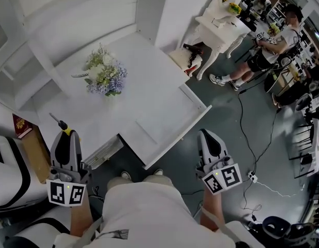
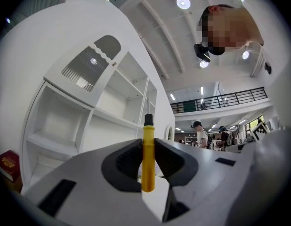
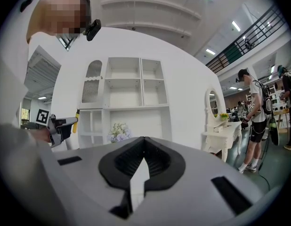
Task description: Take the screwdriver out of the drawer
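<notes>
The screwdriver [image 2: 148,154] has a yellow handle, a black collar and a thin metal shaft. It stands upright between the jaws of my left gripper [image 2: 148,166], which is shut on the handle. In the head view the left gripper [image 1: 66,134] is at the lower left, beside the white desk [image 1: 149,87], and the screwdriver [image 1: 67,130] sticks out past its tips. My right gripper [image 3: 144,142] is shut with nothing between its jaws. It hovers off the desk's near right corner, where the head view shows the right gripper [image 1: 207,134]. What looks like a drawer [image 1: 104,152] shows under the desk's near edge.
A bunch of flowers [image 1: 104,72] lies on the desk. A red book [image 1: 21,125] rests on a brown stand at the left. A white shelf unit [image 3: 122,98] backs the desk. At the right stand a white dressing table [image 1: 221,22] and a person [image 1: 273,40]. Cables [image 1: 252,138] cross the floor.
</notes>
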`<act>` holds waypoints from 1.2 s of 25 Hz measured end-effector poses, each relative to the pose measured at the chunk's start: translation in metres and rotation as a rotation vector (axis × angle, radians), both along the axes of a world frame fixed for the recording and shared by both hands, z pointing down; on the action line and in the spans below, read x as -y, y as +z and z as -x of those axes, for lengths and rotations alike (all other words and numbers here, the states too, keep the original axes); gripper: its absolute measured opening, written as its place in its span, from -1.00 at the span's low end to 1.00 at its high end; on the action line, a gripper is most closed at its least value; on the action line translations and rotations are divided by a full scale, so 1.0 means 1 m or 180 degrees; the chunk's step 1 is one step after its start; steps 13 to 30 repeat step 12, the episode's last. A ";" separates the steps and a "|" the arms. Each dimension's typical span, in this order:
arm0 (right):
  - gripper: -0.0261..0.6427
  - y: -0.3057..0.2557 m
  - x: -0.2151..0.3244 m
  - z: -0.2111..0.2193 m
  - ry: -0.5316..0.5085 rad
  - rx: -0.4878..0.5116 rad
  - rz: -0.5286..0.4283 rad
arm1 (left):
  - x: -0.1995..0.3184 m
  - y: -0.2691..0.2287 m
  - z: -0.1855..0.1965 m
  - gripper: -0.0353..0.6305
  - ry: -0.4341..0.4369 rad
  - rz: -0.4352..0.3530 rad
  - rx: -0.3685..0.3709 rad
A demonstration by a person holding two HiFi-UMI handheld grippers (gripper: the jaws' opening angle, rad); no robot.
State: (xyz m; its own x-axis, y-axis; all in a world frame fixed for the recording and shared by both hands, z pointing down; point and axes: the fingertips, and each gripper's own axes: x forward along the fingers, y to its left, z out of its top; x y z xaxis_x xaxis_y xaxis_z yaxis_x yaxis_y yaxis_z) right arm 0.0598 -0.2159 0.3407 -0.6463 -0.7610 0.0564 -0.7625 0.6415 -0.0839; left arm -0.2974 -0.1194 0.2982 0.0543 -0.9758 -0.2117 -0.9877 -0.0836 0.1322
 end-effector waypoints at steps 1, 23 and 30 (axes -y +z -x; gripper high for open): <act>-0.90 -0.001 0.000 0.001 0.0010 0.0000 -0.0012 | 0.001 0.000 0.000 -0.63 0.0016 -0.0003 -0.0002; -0.90 -0.006 -0.001 0.023 0.0113 -0.0022 -0.0086 | 0.016 0.000 0.015 -0.63 0.0179 -0.0079 -0.0046; -0.90 -0.006 -0.001 0.023 0.0113 -0.0022 -0.0086 | 0.016 0.000 0.015 -0.63 0.0179 -0.0079 -0.0046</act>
